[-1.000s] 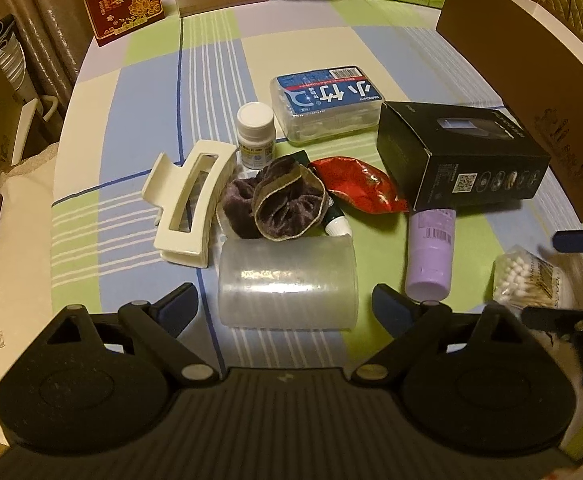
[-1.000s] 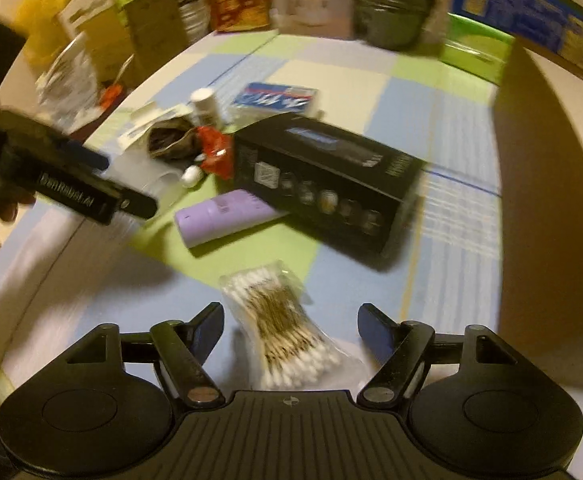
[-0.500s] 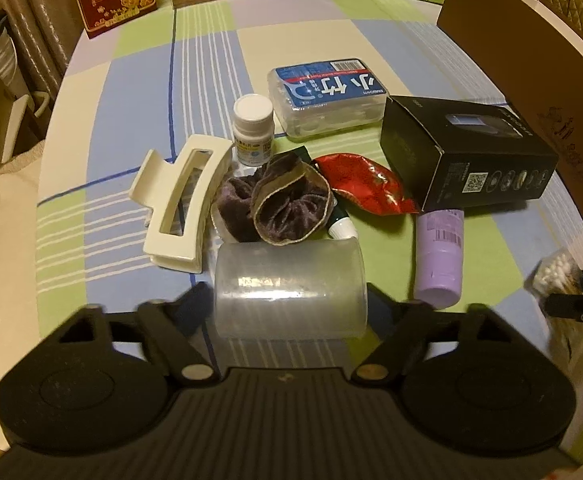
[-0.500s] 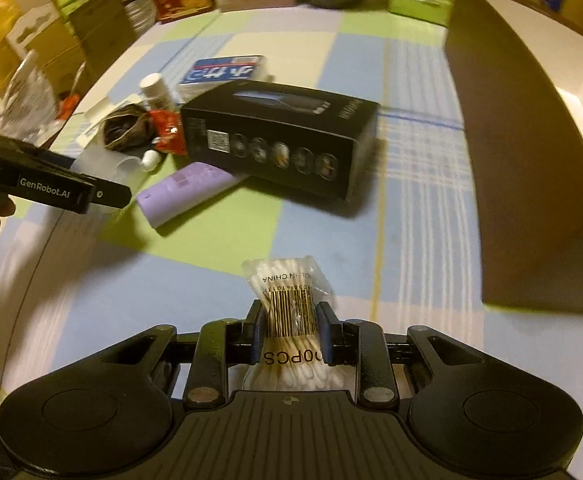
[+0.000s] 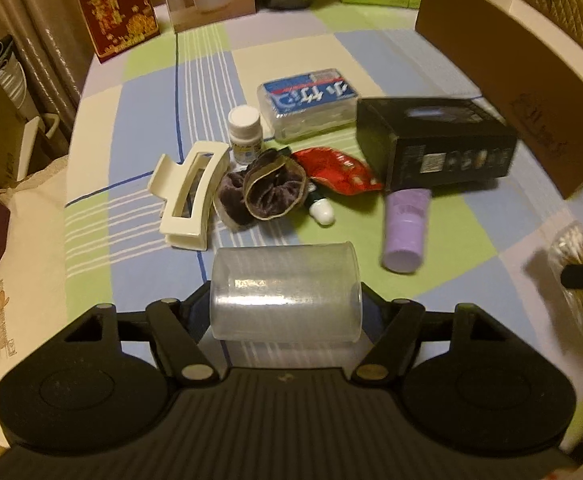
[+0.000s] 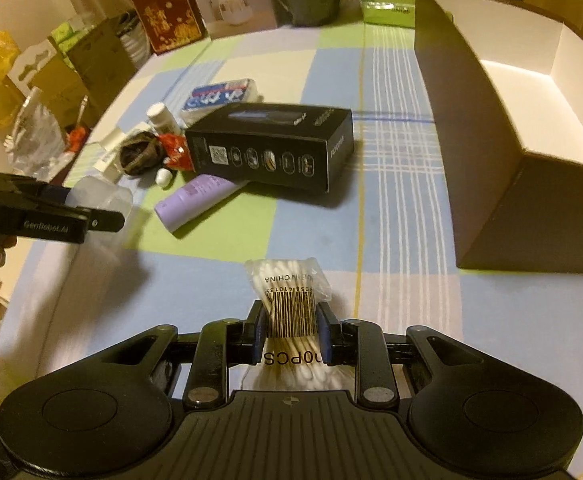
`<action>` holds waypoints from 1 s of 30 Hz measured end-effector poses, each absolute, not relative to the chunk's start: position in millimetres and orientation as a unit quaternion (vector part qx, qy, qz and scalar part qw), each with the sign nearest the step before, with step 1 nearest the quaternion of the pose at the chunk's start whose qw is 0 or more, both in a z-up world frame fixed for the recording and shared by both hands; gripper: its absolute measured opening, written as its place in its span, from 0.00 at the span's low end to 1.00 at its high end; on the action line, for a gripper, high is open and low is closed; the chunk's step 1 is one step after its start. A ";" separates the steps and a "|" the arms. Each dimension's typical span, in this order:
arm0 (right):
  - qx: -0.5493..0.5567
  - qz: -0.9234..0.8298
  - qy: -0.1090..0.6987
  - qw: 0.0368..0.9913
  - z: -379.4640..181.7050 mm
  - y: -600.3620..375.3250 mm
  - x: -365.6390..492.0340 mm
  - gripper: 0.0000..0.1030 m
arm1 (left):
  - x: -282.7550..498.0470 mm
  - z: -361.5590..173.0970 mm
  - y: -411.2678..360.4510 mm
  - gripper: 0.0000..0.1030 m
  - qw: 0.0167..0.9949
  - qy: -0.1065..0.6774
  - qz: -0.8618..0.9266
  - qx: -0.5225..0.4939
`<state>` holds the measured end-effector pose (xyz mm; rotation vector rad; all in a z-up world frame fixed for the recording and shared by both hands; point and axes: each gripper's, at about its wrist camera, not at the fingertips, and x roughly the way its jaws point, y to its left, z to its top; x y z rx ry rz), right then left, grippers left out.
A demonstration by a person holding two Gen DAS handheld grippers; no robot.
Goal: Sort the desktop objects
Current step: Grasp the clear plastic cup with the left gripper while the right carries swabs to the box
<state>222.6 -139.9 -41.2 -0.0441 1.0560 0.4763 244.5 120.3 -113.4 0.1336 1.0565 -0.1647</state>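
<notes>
- We log one left gripper (image 5: 286, 304): fingers closed against the two ends of one frosted plastic cup (image 5: 286, 290), which lies on its side nearer the camera than the black box (image 5: 435, 146).
- One right gripper (image 6: 290, 330): pinching one bag of cotton swabs (image 6: 289, 300) at its barcode, nearer the camera than the black box and just left of the open cardboard box (image 6: 531, 128). Print legible on the bag: "IN CHINA", "0PCS".
- Left of the black box we count one cream hair claw (image 5: 189, 192), one white pill bottle (image 5: 244, 130), one dark scrunchie (image 5: 265, 192), one red pouch (image 5: 337, 170).
- One lilac tube (image 5: 405, 228) sits partly under the black box's near edge.
- One clear case with blue label (image 5: 309, 102) lies behind the black box; characters not legible to us.
- Left gripper body reads "GenRobot.AI" in the right wrist view.
</notes>
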 end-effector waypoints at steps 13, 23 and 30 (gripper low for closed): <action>0.010 0.282 0.442 0.852 26.3 -232.7 221.2 0.23 | 206.8 -28.4 11.0 0.67 0.893 0.426 -0.137 0.051; 0.020 0.248 0.388 0.887 74.5 -331.1 242.5 0.23 | 223.6 6.1 -123.7 0.67 0.900 0.363 -0.236 0.052; 0.015 0.248 0.363 0.898 88.7 -375.7 282.9 0.23 | 254.9 8.5 -192.4 0.67 0.895 0.349 -0.273 0.061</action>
